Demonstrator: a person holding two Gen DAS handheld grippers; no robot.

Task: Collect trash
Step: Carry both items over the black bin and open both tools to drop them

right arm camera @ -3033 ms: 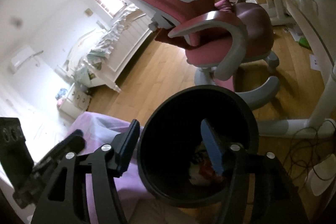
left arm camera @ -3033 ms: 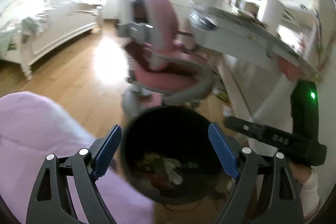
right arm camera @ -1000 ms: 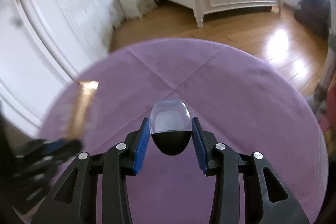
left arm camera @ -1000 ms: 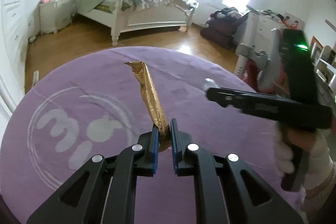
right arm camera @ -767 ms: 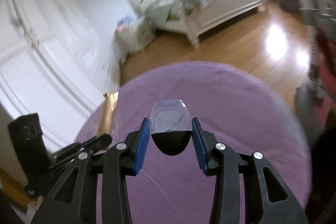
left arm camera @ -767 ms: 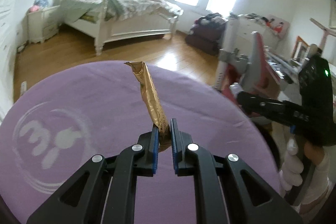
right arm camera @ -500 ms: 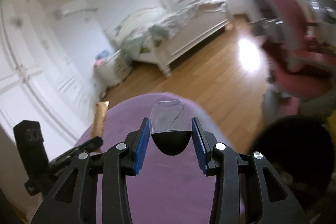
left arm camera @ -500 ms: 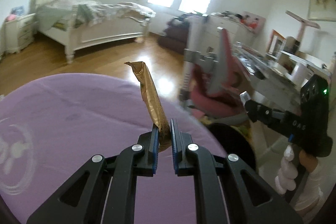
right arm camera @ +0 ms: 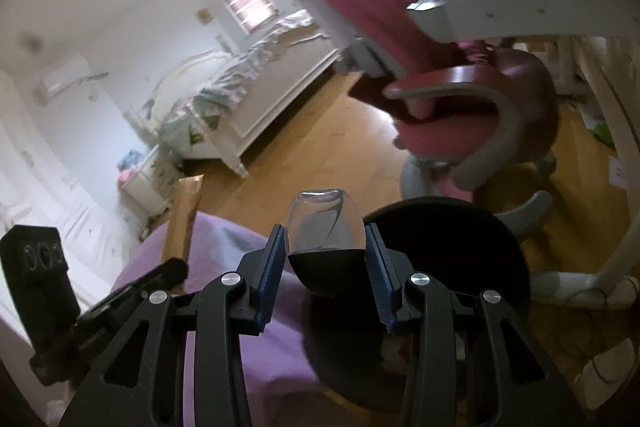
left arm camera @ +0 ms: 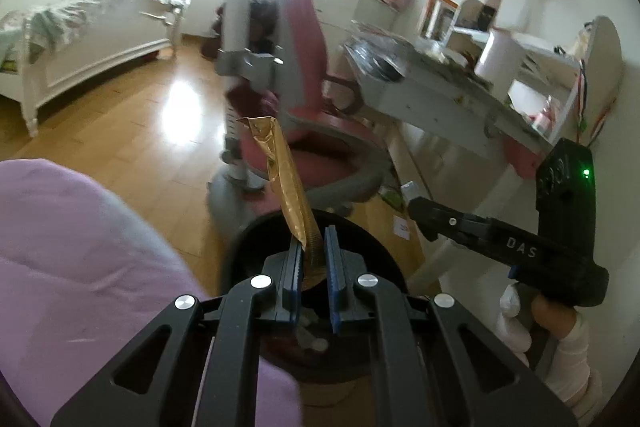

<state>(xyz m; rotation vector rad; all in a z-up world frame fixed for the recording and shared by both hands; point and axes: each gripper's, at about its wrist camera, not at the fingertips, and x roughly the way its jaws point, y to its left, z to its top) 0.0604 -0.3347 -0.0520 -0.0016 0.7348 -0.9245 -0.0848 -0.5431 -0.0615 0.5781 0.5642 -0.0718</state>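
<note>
Left gripper (left arm camera: 312,259): clamps gold wrapper (left arm camera: 286,183) above black bin (left arm camera: 244,247) | Right gripper (right arm camera: 325,267): grips clear cup (right arm camera: 326,223) at the bin's near edge | Centre both over the opening before you release.

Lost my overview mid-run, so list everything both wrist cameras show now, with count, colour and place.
Wrapper: one, gold, pinched in left gripper above the bin.
Clear capsule: one, transparent top, dark lower half, clamped in right gripper.
Trash bin: one, black, on the floor beside the purple table.
Table cover: one, purple.
Chair: one, pink and grey, behind the bin.
Desk: one, white, cluttered.
Bed: one, white, far left.
Left gripper: shut.
Right gripper: shut.
</note>
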